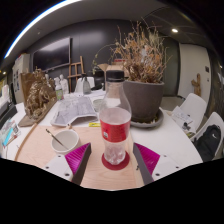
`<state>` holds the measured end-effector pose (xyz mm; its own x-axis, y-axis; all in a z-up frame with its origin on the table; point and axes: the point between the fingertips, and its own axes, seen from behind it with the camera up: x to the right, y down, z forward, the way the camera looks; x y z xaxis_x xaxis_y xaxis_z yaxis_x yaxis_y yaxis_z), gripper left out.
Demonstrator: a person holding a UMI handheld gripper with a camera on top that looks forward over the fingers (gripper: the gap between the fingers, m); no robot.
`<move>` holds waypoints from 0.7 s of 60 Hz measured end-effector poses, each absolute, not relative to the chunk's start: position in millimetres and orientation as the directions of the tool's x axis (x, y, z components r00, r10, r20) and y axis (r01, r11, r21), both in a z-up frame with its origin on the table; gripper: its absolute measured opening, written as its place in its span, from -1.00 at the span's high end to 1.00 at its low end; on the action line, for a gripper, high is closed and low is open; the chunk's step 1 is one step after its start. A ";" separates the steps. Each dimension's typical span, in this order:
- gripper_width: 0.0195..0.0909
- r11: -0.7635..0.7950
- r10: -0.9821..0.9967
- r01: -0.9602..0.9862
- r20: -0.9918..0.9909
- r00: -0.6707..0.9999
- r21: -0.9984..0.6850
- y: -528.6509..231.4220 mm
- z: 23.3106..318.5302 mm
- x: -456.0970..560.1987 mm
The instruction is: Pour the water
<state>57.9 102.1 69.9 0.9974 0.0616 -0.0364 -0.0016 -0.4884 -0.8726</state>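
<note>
Gripper (112,163) fingers flank bottle (115,120) on table (170,140).

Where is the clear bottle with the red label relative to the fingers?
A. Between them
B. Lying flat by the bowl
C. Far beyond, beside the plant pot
A: the bottle stands upright on the table between the hand-held gripper's pink-padded fingers.

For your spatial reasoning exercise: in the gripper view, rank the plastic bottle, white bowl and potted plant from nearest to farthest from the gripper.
1. Plastic bottle: between the open jaws.
2. White bowl: ahead, to the left.
3. Potted plant: beyond the bottle, to the right.
</note>
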 end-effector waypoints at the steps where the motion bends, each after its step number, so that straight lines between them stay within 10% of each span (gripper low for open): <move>1: -0.84 -0.494 0.056 0.003 -0.028 0.998 -0.870 95.2 73.6 57.1; 42: -0.84 -0.597 0.089 0.122 0.086 0.992 -0.793 -187.8 177.5 -97.5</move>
